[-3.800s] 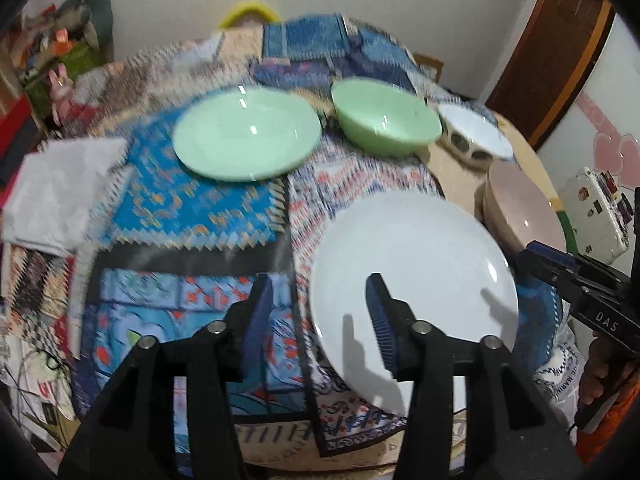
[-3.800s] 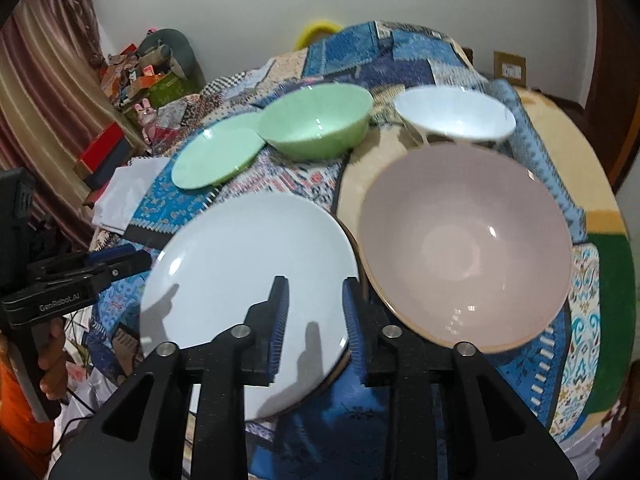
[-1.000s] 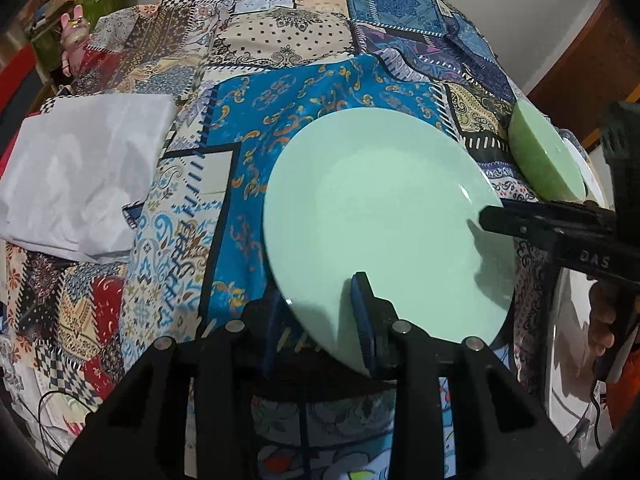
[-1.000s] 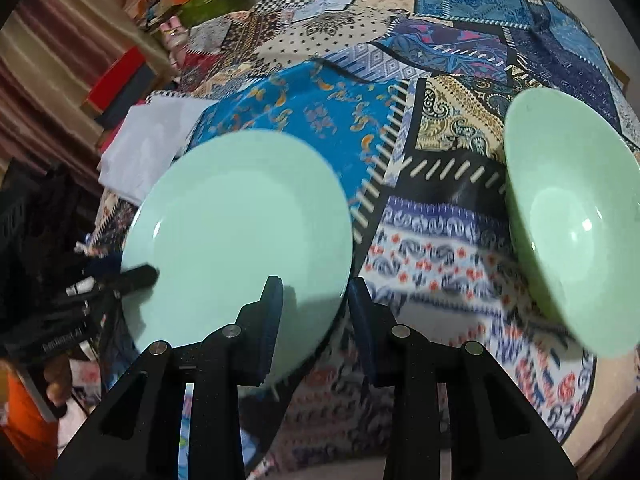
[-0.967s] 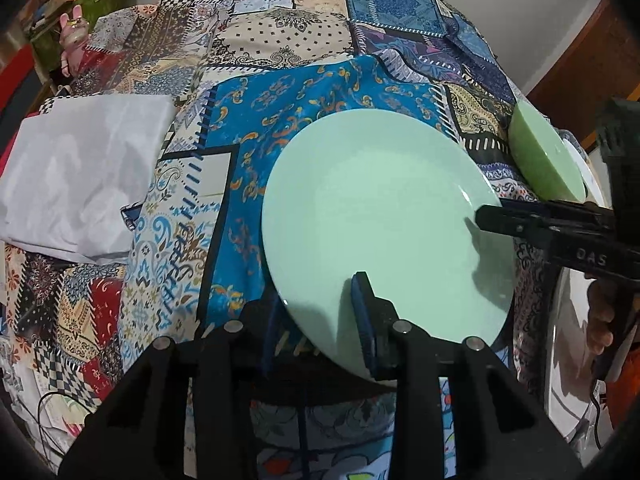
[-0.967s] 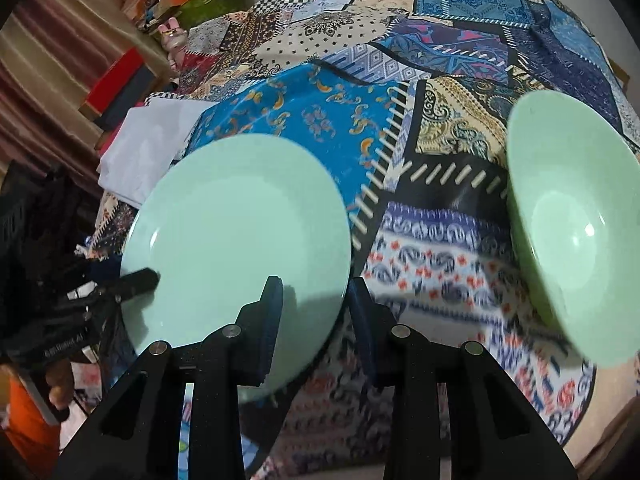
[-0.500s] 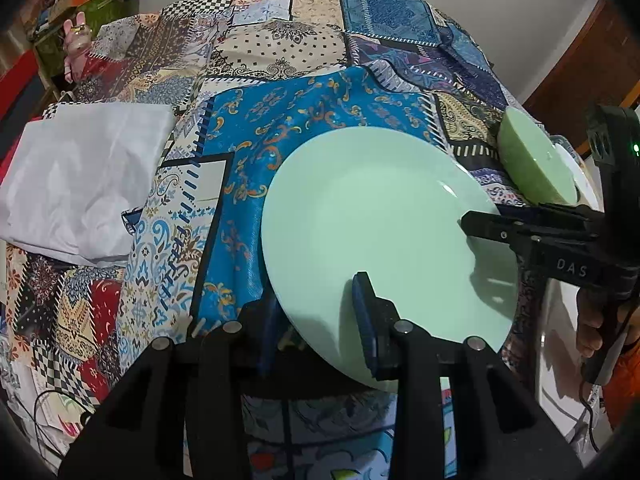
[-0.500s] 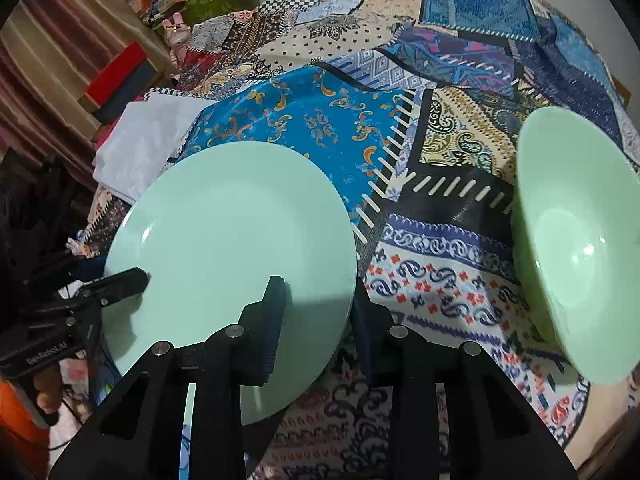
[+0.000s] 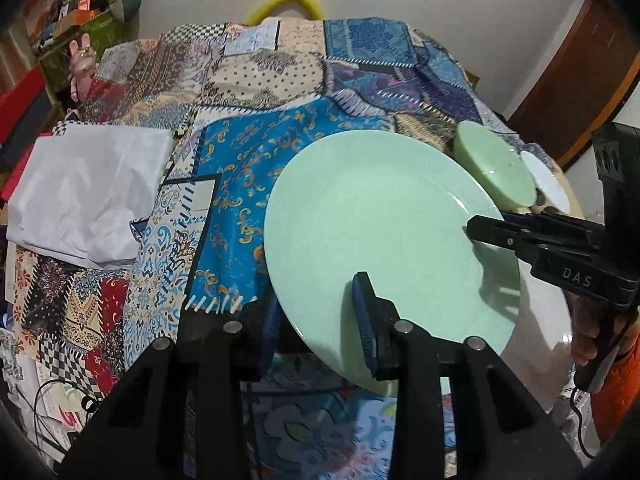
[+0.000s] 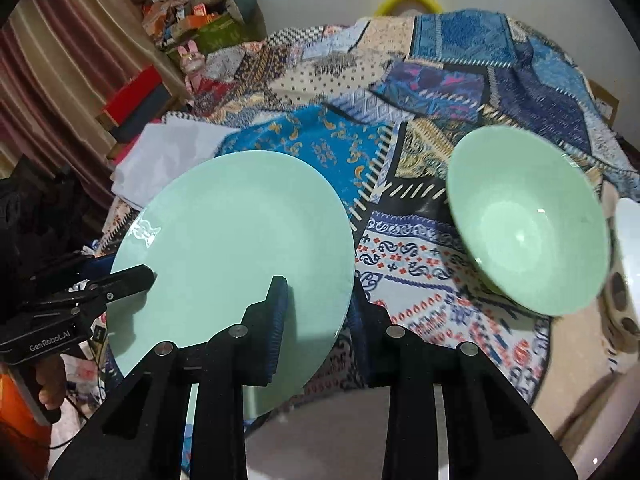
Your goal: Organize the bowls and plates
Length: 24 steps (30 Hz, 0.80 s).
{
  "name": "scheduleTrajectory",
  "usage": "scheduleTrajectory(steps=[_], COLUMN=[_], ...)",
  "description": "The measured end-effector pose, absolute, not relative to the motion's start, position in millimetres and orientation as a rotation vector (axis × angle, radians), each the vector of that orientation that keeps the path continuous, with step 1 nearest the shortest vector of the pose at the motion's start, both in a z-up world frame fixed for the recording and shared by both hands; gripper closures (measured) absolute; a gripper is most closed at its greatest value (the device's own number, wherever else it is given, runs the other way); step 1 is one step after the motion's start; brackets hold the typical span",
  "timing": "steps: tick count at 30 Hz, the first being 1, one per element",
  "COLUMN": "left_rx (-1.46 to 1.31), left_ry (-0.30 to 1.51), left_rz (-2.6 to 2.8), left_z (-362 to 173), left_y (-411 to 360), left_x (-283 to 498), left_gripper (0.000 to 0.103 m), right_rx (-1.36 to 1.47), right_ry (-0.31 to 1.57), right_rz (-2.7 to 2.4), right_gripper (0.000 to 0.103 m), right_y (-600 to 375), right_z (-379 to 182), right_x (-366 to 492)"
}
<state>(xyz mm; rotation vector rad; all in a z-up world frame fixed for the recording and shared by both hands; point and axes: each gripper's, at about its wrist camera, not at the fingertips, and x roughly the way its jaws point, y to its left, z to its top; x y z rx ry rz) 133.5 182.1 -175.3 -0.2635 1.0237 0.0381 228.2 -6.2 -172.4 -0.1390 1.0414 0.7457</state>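
Both grippers have hold of the same mint-green plate, one on each side of its rim. The left gripper has its jaws closed narrow over the near edge, one blue-padded finger on top of the plate and the other underneath. The right gripper grips the opposite edge the same way, upper finger lying on the plate's face, lower one tucked below the rim. The plate sits tilted and lifted off the patchwork cloth that covers the counter, with its right-hand part hanging over a white plate lying flat below it (how far above it, I can't make out).

Just beyond the plate stands a mint-green bowl on the cloth, apart from the plate, with patterned fabric showing between them. Past the bowl, at the right edge of the right wrist view, is a white bowl with dark spots on its side, close against the green one; whether they touch is hard to say from here.

On the left side of the counter lies a crumpled white cloth, well clear of the dishes. Behind the counter a yellow ring-shaped thing peeks over the far edge against the wall, and a heap of boxes and clutter fills the far-left corner.
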Motion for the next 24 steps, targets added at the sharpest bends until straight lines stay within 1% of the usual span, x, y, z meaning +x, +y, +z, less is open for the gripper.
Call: scheduleTrajectory(steps=[13, 24], left_rx=[-0.235, -0.211], left_ry=[0.951, 0.939], left_rz=[0.001, -0.037], left_z=[-125, -110], left_y=[137, 94], left_x=[103, 89], left_gripper=[0.069, 0.069], right_rx=[-0.103, -0.047], right_ry=[0.919, 0.891], right_rz=[0.726, 0.691], right_gripper=[0.076, 0.076], right_y=[-55, -101], right_z=[-123, -112], right_x=[192, 171])
